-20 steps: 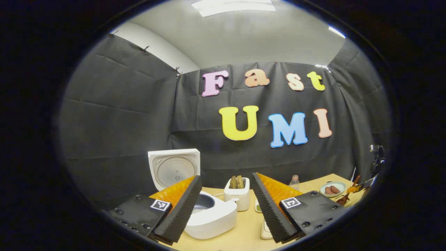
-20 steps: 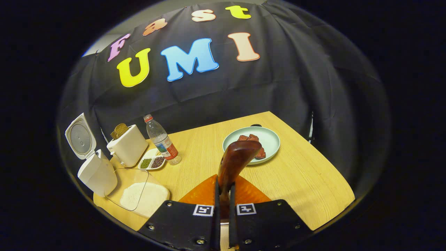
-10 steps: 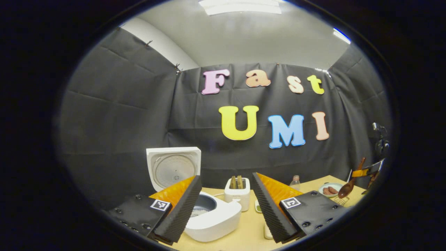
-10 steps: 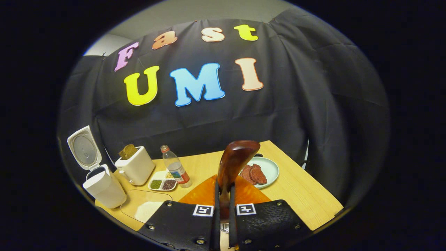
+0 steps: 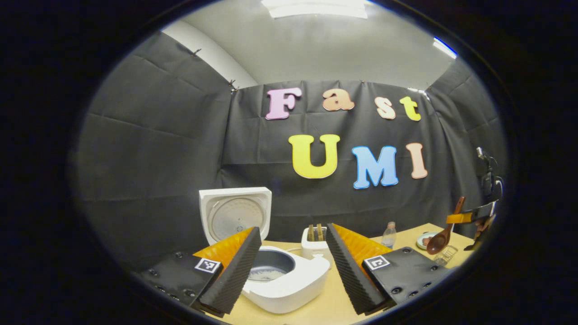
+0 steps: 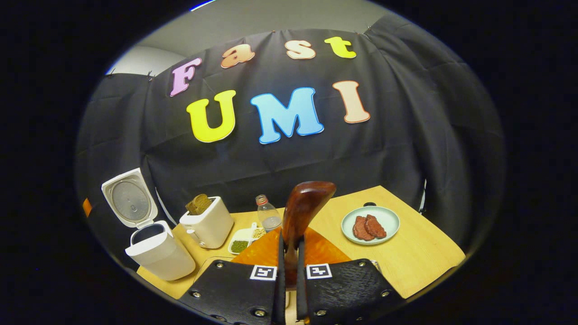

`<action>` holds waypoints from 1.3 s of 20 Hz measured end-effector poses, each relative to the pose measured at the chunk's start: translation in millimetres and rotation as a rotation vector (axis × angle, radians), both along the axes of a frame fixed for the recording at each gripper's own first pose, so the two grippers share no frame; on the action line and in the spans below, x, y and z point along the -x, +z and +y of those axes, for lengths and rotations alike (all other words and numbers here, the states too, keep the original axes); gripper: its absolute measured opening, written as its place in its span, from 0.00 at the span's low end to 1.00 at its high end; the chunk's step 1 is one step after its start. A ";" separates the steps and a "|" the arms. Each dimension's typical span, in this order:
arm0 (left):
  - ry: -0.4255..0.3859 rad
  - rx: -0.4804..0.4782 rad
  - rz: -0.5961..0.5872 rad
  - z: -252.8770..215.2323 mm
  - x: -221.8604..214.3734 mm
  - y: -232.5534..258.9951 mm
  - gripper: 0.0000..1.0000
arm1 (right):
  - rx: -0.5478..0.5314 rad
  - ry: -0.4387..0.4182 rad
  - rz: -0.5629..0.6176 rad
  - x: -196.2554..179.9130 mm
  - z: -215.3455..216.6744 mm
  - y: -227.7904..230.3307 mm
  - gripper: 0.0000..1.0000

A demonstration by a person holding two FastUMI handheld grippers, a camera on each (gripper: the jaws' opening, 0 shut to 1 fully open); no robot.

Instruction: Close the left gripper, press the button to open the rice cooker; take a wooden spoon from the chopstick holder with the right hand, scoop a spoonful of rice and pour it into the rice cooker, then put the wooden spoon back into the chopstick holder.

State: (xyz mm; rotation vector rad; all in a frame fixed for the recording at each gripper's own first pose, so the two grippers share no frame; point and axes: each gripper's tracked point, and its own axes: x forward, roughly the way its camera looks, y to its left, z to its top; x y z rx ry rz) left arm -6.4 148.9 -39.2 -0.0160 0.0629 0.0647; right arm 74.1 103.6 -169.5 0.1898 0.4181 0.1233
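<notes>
The white rice cooker stands open with its lid upright, and a little rice lies in its pot. My left gripper is open just in front of it, holding nothing. Far right in the left gripper view, the right gripper holds the wooden spoon bowl-down above a small see-through holder. In the right gripper view, my right gripper is shut on the spoon's handle. The spoon's bowl sticks up ahead and looks empty. The rice cooker sits at the far left.
On the wooden table stand a white toaster holding bread, a plastic bottle, a divided dish of beans and a green plate of meat. Black cloth walls the booth.
The right gripper has lifted the spoon clear above the holder and turned left, bringing the cooker further into its view. The left gripper, still open, has edged a little closer to the cooker.
</notes>
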 end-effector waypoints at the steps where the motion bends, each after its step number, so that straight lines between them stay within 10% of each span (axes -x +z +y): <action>1: 0.002 -0.003 0.004 6.7 1.6 -2.0 1.00 | -0.004 0.007 -0.003 0.8 9.4 -3.7 0.10; 20: 0.126 -0.058 0.077 109.1 25.4 -25.1 0.99 | 0.137 0.066 0.074 -9.4 120.1 -123.2 0.10; 26: 0.115 -0.047 0.076 100.4 27.1 -26.6 0.94 | 0.026 0.163 0.111 5.4 170.6 -130.7 0.10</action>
